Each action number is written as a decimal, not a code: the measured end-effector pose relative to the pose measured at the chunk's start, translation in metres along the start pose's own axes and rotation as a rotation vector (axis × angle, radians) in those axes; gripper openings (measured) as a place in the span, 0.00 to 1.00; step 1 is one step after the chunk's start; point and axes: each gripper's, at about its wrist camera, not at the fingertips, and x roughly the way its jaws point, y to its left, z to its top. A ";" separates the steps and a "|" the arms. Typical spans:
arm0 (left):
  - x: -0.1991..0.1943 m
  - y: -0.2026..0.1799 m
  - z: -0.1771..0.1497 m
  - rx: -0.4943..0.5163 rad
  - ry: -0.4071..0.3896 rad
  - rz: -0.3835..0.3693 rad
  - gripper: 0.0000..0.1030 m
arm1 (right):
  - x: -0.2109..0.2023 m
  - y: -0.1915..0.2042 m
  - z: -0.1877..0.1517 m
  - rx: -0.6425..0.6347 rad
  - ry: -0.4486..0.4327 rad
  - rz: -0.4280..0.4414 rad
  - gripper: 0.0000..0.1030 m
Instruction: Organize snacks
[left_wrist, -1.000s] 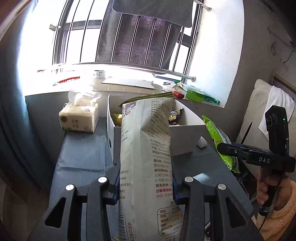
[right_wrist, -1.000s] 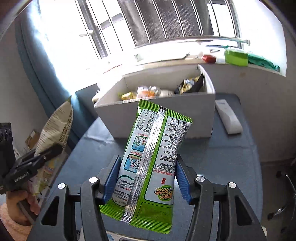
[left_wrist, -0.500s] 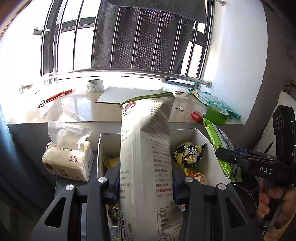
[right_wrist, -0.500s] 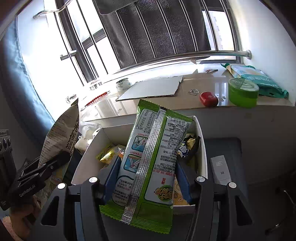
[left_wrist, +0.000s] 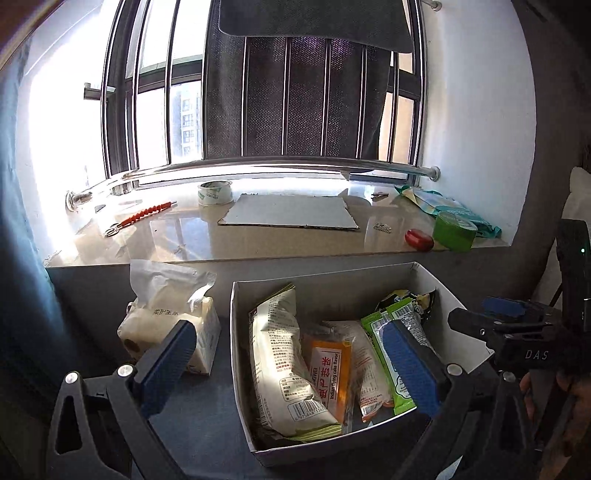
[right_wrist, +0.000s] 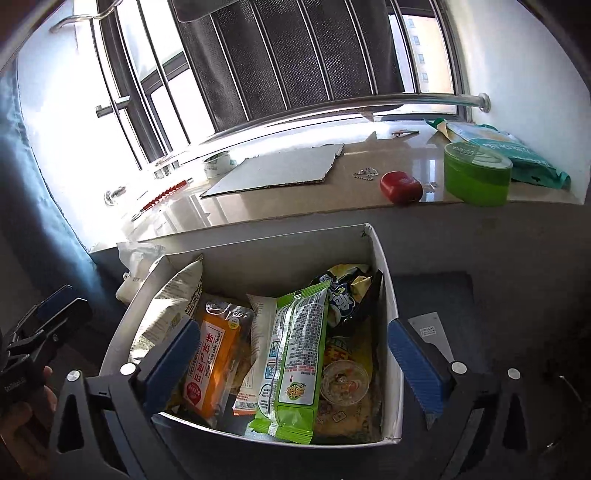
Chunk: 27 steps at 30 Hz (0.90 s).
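White box (right_wrist: 384, 266) holds both bags; left tongs (left_wrist: 291, 369) and right tongs (right_wrist: 295, 365) gape empty. Lift straight up, clear the rim.

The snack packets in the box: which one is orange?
The orange packet marked "Indian flying cake flavor", lying between the tall white bag and the green packet.

"Indian flying cake flavor" on orange packet (left_wrist: 330, 373)
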 end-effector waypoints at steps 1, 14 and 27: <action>-0.008 -0.003 -0.001 0.010 -0.010 -0.006 1.00 | -0.004 0.003 -0.001 -0.018 -0.009 -0.007 1.00; -0.134 -0.016 -0.042 -0.045 -0.088 -0.056 1.00 | -0.134 0.053 -0.042 -0.165 -0.193 0.010 1.00; -0.250 -0.054 -0.129 -0.005 -0.029 -0.033 1.00 | -0.239 0.070 -0.152 -0.132 -0.170 0.128 1.00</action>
